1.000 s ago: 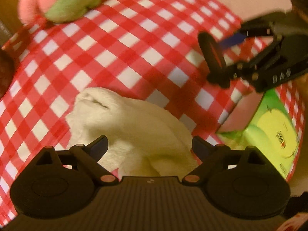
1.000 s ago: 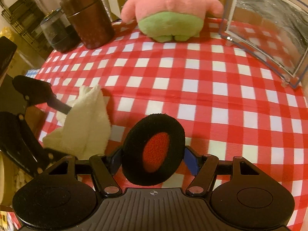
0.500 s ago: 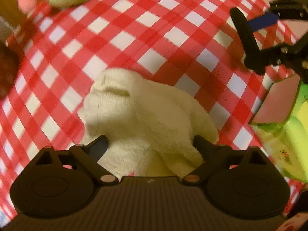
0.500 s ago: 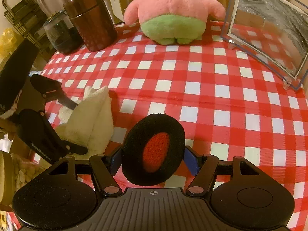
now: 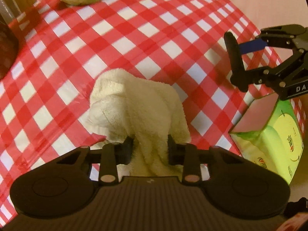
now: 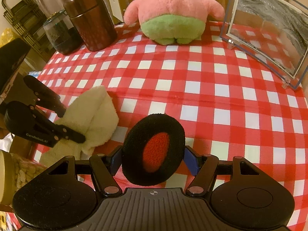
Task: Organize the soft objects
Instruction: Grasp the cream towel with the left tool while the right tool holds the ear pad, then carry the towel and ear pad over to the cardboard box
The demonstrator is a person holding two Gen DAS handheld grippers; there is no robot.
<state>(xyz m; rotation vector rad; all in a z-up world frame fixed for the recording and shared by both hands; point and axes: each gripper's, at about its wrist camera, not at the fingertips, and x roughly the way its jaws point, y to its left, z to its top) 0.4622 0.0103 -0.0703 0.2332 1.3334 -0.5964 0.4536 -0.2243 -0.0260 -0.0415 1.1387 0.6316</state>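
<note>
Cream towel is being pinched by closing left gripper; black-red pad is held in right gripper; lift likely needed next.

Warm dim light; red-white checked tablecloth on table, dark wire rack at back-left w/ curtain behind.

Left tool closing, right tool clamped.

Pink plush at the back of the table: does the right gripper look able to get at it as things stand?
Probably not yet. The right gripper is already shut on the black and red pad; otherwise bare checked tablecloth leaves the way to the pink plush free.
</note>
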